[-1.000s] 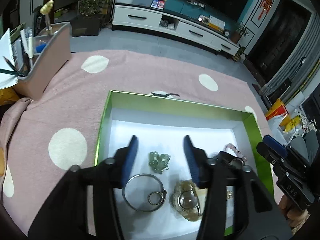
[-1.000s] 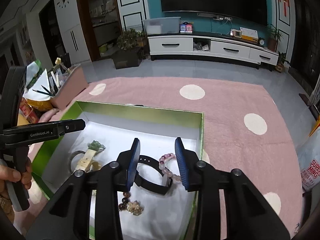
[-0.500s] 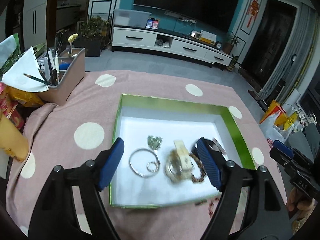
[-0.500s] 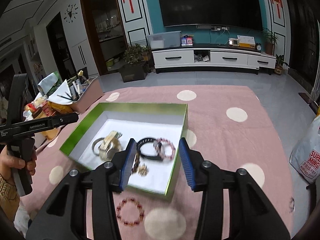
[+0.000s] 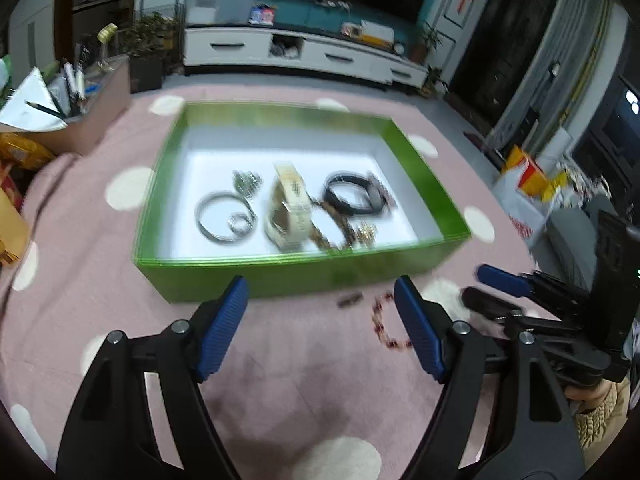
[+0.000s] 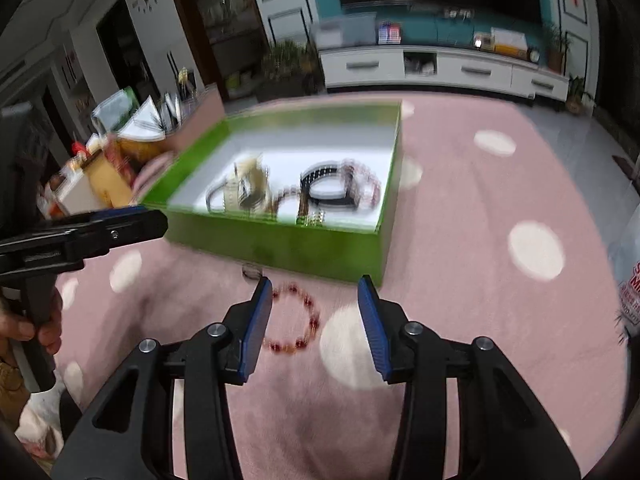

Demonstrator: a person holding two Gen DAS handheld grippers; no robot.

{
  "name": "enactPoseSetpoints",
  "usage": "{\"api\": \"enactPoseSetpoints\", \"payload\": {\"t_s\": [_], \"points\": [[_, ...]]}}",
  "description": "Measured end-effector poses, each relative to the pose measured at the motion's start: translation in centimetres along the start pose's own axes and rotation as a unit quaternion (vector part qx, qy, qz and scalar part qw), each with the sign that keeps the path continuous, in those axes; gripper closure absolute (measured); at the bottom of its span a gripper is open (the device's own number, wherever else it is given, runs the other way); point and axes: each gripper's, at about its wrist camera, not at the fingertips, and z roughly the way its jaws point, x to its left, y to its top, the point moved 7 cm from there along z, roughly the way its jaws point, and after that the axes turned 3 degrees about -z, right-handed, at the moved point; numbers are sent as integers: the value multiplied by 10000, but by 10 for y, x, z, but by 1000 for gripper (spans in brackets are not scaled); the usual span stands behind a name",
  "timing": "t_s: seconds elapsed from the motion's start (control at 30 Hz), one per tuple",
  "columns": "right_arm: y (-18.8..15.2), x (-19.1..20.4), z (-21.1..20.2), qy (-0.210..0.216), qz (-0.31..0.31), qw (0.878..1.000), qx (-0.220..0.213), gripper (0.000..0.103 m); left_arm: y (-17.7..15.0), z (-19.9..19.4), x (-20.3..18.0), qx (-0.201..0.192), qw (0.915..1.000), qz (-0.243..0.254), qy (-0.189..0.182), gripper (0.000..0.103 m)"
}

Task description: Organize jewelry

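A green box [image 5: 280, 276] [image 6: 280, 248] with a white floor sits on the pink spotted cloth. It holds a silver bangle [image 5: 220, 218], a cream watch [image 5: 290, 212], a black band [image 5: 352, 196] and several beaded pieces. A red bead bracelet [image 5: 378, 322] [image 6: 314, 322] lies on the cloth in front of the box, beside a small dark piece [image 5: 349, 300] [image 6: 251, 270]. My left gripper [image 5: 320, 284] hovers open and empty before the box's front wall. My right gripper [image 6: 315, 280] hangs open over the red bracelet, apart from it, and holds nothing.
A pink desk organiser [image 5: 92, 92] with pens stands at the far left, with snack packets [image 5: 20, 152] beside it. A plastic bag [image 5: 524, 184] sits off the cloth's right edge. A hand [image 6: 40, 320] holds the left gripper's handle [image 6: 156, 220].
Both grippers have drawn back from above the box to the near side of it, and both sets of jaws stand wider. The red bracelet on the cloth has come into view.
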Motion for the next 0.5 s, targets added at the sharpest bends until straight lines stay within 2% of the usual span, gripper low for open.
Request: {"api": "enactPoseSetpoints", "payload": {"t_s": [0.13,0.27,0.37,0.43,0.5], "points": [[-16,5,23,-34,-6,9998,197,59,-18,22,-13,100,9992,381,42,29],[-23,7,40,-222,-190,9987,426,69,-24,43,-16,198,9986,487,65,44],[-22,11,45,-354,-414,9976,423,73,-23,54,-16,195,9984,531,0,45],[-20,12,47,-411,-521,9970,396,75,-23,63,-18,257,9977,617,-94,49],[-18,14,50,-530,-658,9957,387,82,-24,71,-22,340,9966,730,-169,55]]}}
